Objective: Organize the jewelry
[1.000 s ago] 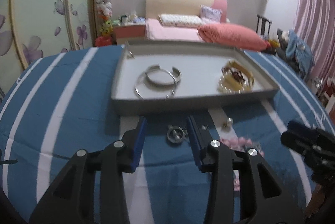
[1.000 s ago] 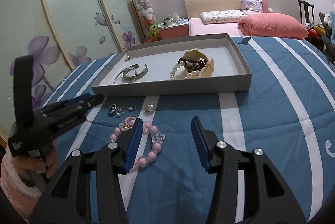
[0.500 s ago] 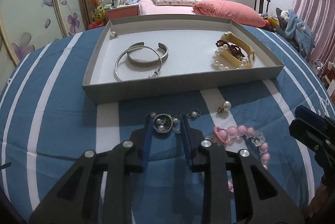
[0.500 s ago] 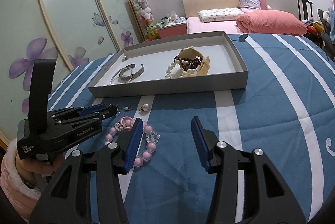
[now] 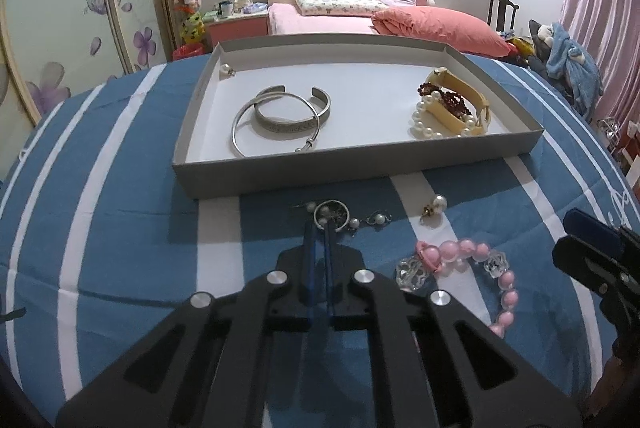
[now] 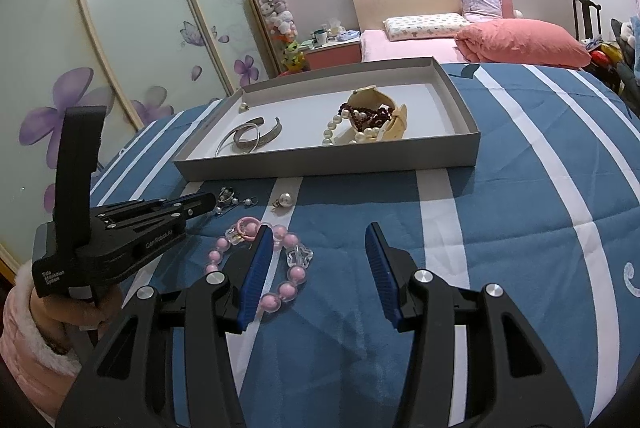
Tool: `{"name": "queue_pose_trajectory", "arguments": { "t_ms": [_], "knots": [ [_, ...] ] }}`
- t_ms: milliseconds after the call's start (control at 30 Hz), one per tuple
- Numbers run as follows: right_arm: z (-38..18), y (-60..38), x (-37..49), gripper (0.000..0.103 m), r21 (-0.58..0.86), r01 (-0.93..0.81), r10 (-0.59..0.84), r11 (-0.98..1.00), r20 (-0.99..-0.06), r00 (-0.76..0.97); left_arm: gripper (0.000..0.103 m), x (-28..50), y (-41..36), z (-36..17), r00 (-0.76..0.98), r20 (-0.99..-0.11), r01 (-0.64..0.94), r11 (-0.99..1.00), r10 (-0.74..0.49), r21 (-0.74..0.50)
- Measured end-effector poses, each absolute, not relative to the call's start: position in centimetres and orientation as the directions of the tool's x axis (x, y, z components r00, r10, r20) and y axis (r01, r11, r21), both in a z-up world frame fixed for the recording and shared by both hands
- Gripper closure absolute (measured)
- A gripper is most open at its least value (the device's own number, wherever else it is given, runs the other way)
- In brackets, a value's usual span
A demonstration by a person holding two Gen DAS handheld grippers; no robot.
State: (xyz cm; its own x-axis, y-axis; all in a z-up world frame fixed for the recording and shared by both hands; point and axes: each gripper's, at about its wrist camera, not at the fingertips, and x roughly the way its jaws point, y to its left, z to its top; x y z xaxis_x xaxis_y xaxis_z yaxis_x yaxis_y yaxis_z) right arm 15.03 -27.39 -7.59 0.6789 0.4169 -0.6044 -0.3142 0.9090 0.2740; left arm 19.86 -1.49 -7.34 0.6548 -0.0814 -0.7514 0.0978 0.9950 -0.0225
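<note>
Since a second ago the left gripper (image 5: 319,224) has been closing, now pinching the round silver earring (image 5: 334,215) on the striped bedspread (image 5: 120,228). Right gripper (image 6: 320,240) hangs open. Grey tray (image 5: 360,170) holds silver bangles (image 5: 280,122) and pearl beads (image 5: 440,124).

Home bedroom: bed (image 5: 340,16), wardrobe (image 6: 132,40).

Black grippers, blue ribbed fingers (image 6: 256,270), silver screws; pink fleece-cuffed sleeve (image 6: 28,344).
</note>
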Motion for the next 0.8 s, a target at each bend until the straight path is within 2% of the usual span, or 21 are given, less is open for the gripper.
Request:
{"name": "queue_pose_trajectory", "arguments": {
  "t_ms": [67, 300, 400, 500, 567, 600, 633, 733, 800],
  "knots": [
    [-7.6, -27.4, 15.1, 0.054, 0.276, -0.315, 0.419, 0.908, -0.604, 0.678, 0.057, 19.5, -1.8, -7.1, 0.670, -0.739, 0.103, 0.995, -0.072, -0.003],
    [-7.7, -27.4, 15.2, 0.054, 0.274, -0.313, 0.416, 0.909, -0.610, 0.675, 0.055, 20.6, -3.4, -6.9, 0.679, -0.733, 0.122, 0.991, -0.042, 0.056],
    [-7.7, -27.6, 15.4, 0.054, 0.276, -0.310, 0.415, 0.910, -0.612, 0.674, 0.058, 21.3, -3.7, -7.4, 0.664, -0.748, 0.123, 0.990, -0.030, 0.070],
    [-7.9, -27.7, 15.6, 0.054, 0.276, -0.307, 0.413, 0.911, -0.615, 0.672, 0.067, 21.9, -3.9, -7.8, 0.641, -0.767, 0.124, 0.990, -0.026, 0.070],
    [-8.0, -27.7, 15.7, 0.054, 0.278, -0.306, 0.414, 0.910, -0.617, 0.669, 0.076, 22.1, -4.0, -8.0, 0.630, -0.776, 0.126, 0.989, -0.024, 0.072],
    [-8.0, -27.6, 15.7, 0.054, 0.280, -0.307, 0.415, 0.910, -0.618, 0.667, 0.077, 22.2, -4.1, -8.0, 0.629, -0.777, 0.127, 0.989, -0.023, 0.073],
    [-8.1, -27.6, 15.8, 0.054, 0.281, -0.307, 0.417, 0.909, -0.619, 0.665, 0.082, 22.2, -4.1, -8.0, 0.629, -0.777, 0.128, 0.989, -0.025, 0.072],
    [-8.1, -27.5, 15.7, 0.054, 0.281, -0.313, 0.421, 0.907, -0.621, 0.661, 0.084, 22.0, -3.7, -8.0, 0.631, -0.775, 0.124, 0.991, -0.039, 0.052],
    [-8.0, -27.4, 15.7, 0.054, 0.280, -0.317, 0.423, 0.906, -0.620, 0.661, 0.094, 21.8, -3.4, -7.8, 0.642, -0.766, 0.119, 0.992, -0.046, 0.041]
  ]
}}
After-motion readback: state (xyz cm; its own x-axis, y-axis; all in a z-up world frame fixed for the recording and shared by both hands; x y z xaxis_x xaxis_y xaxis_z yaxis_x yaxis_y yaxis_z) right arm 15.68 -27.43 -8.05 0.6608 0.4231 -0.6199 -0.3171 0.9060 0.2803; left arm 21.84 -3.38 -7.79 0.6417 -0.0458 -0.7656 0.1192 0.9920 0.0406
